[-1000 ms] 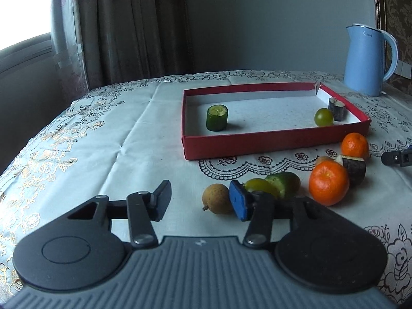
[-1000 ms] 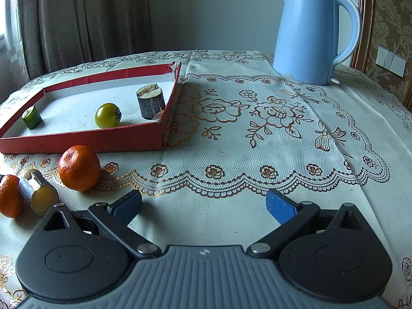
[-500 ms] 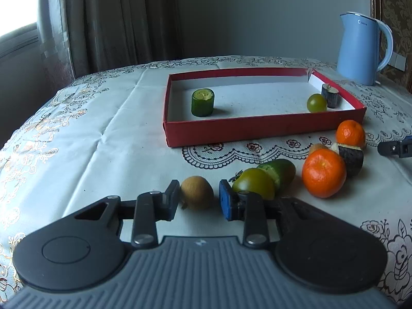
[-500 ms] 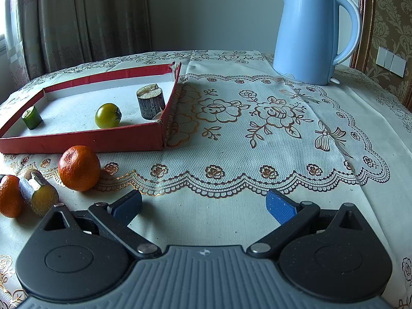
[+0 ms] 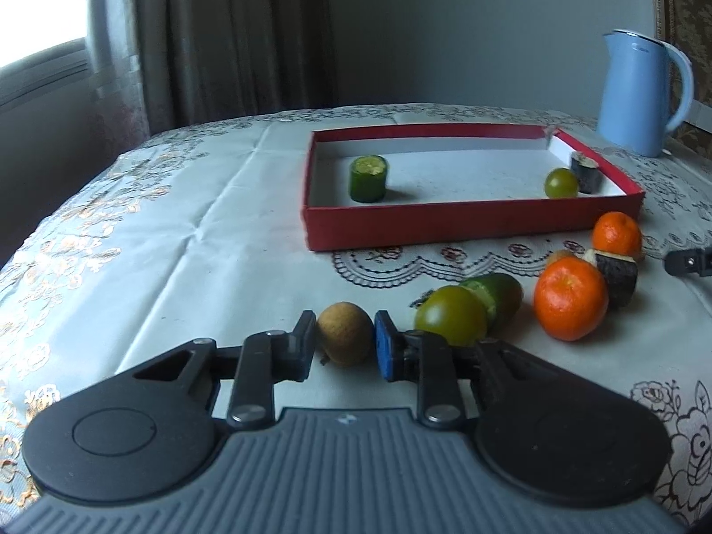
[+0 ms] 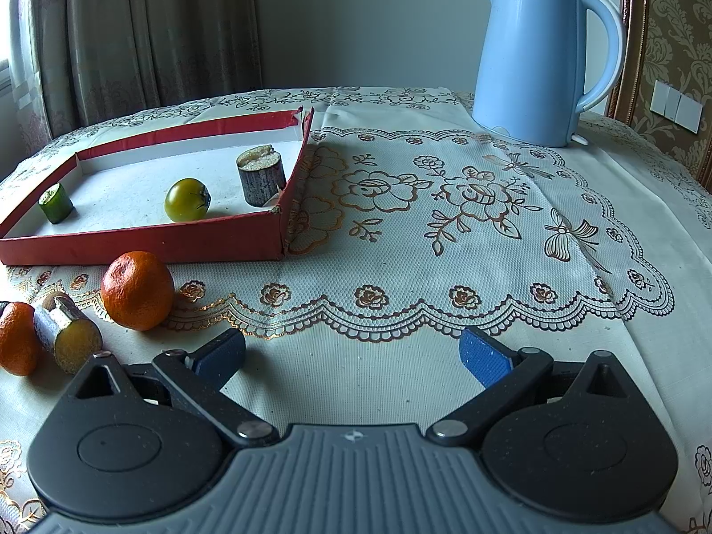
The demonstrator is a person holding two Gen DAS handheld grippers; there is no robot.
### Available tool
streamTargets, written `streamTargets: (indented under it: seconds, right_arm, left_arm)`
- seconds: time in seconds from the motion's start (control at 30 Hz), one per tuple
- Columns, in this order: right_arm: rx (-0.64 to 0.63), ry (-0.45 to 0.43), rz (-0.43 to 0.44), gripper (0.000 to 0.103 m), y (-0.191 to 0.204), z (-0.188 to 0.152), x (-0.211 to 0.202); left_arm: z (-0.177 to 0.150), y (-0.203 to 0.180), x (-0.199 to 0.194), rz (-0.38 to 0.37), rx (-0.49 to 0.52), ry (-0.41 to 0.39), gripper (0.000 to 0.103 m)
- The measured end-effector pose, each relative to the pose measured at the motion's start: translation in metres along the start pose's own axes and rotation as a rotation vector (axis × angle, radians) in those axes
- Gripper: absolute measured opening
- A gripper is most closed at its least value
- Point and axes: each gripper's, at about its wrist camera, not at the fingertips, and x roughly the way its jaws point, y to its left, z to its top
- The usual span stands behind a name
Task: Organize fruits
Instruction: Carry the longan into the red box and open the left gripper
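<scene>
My left hand-held gripper (image 5: pixel 345 349) is closed on the small brown fruit (image 5: pixel 345 333), one pad on each side of it; the fruit sits low over the surface (image 5: pixel 187 240), and I cannot tell if it touches the cloth. Just beside it, on the right, lie a green tomato (image 5: pixel 450 315), a cucumber piece (image 5: pixel 498 296) and a large orange (image 5: pixel 570 303). The red tray (image 5: pixel 467 224) behind them holds another cucumber piece (image 5: pixel 368 178), a second green tomato (image 5: pixel 561 183) and a dark cylinder piece (image 5: pixel 587 172). My right hand-held gripper (image 6: pixel 351 358) is spread wide and holds nothing, near a small orange (image 6: pixel 137 290). A blue kettle (image 6: pixel 531 58) stands far behind.
</scene>
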Motion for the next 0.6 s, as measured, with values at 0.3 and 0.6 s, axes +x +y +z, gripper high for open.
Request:
streamTargets:
  seconds: [0.3, 0.6]
  right_arm:
    - [0.000, 0.000, 0.000, 0.103, 0.000, 0.000, 0.000]
    - [0.000, 0.000, 0.001, 0.103, 0.000, 0.000, 0.000]
  left_arm:
    - [0.051, 0.004, -0.026, -0.004, -0.026, -0.115, 0.025]
    - [0.099, -0.022, 0.026, -0.029, 0.021, -0.066, 0.025]
